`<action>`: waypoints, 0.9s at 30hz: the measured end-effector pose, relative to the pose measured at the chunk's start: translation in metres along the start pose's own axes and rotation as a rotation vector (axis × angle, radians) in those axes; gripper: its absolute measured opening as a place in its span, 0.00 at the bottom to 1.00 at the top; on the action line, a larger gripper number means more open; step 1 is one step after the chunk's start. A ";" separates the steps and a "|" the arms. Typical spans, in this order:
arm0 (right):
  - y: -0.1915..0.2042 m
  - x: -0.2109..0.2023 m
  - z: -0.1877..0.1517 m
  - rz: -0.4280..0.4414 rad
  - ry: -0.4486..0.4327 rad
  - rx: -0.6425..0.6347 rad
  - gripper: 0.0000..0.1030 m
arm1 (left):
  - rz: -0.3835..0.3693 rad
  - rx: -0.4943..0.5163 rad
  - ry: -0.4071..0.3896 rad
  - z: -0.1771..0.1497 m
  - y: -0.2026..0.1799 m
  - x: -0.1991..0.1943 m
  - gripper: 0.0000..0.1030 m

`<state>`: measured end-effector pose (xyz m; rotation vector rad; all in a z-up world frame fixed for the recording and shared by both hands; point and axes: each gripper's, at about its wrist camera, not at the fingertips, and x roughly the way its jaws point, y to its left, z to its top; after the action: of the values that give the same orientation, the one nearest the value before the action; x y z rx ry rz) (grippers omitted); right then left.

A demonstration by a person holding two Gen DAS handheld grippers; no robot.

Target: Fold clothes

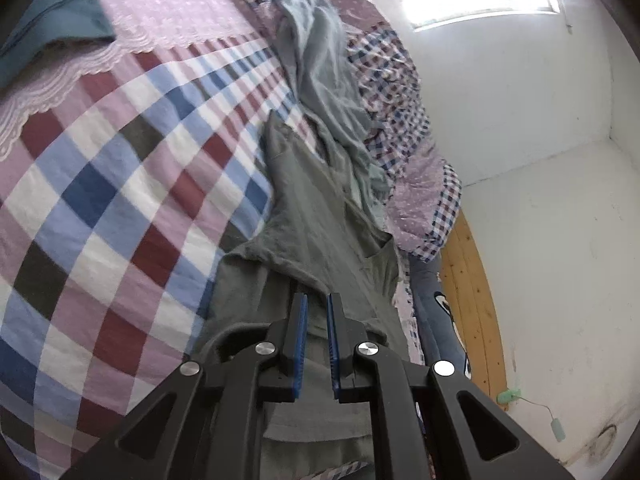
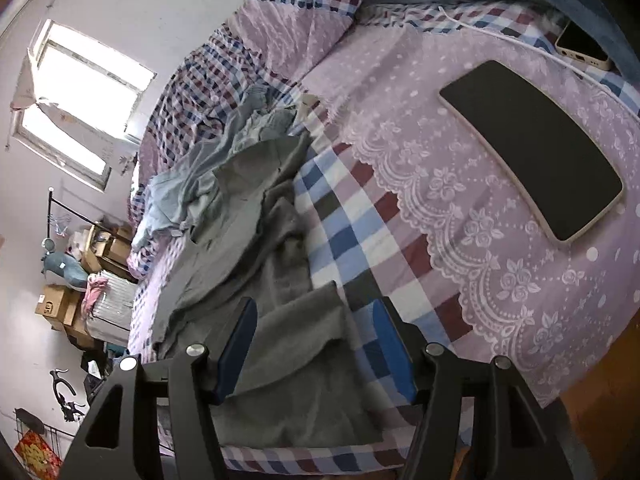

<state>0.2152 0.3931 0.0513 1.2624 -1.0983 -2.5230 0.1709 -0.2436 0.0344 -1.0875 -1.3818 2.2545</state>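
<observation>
A grey garment (image 1: 320, 216) lies stretched out on the checked bedsheet (image 1: 120, 184). My left gripper (image 1: 317, 308) hovers over a folded edge of it. A narrow gap separates its blue pads (image 1: 301, 332), and only grey cloth shows behind the gap. In the right wrist view the same grey garment (image 2: 256, 240) runs away from me. My right gripper (image 2: 316, 320) stands wide open, with a corner of the grey cloth lying between its fingers (image 2: 240, 336), not pinched. A crumpled light-blue garment (image 2: 192, 176) lies just beyond the grey one.
A dark tablet (image 2: 532, 152) and a pale phone (image 2: 584, 48) with a white cable rest on the pink lace cover (image 2: 480, 240). The checked quilt (image 1: 392, 80) is bunched by the wall. A blue plush (image 1: 436, 320) lies at the bed's edge, and cardboard boxes (image 2: 60, 304) stand by the wall.
</observation>
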 end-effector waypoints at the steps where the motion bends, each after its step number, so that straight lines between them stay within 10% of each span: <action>1: 0.000 0.001 0.000 0.000 -0.003 0.000 0.62 | 0.013 -0.002 0.005 0.000 0.001 0.000 0.10; 11: 0.018 0.015 0.002 0.018 -0.008 -0.012 0.62 | 0.138 -0.013 0.018 -0.003 0.020 -0.015 0.48; 16: 0.027 0.018 0.003 0.028 -0.029 -0.017 0.62 | 0.191 -0.017 0.032 -0.005 0.030 -0.022 0.48; 27: 0.101 0.027 -0.017 0.068 -0.088 -0.291 0.62 | -0.112 0.041 0.137 -0.015 0.010 -0.020 0.48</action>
<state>0.1895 0.2990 0.0928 1.0301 -0.7385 -2.5900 0.1968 -0.2505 0.0306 -1.1004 -1.3019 2.0796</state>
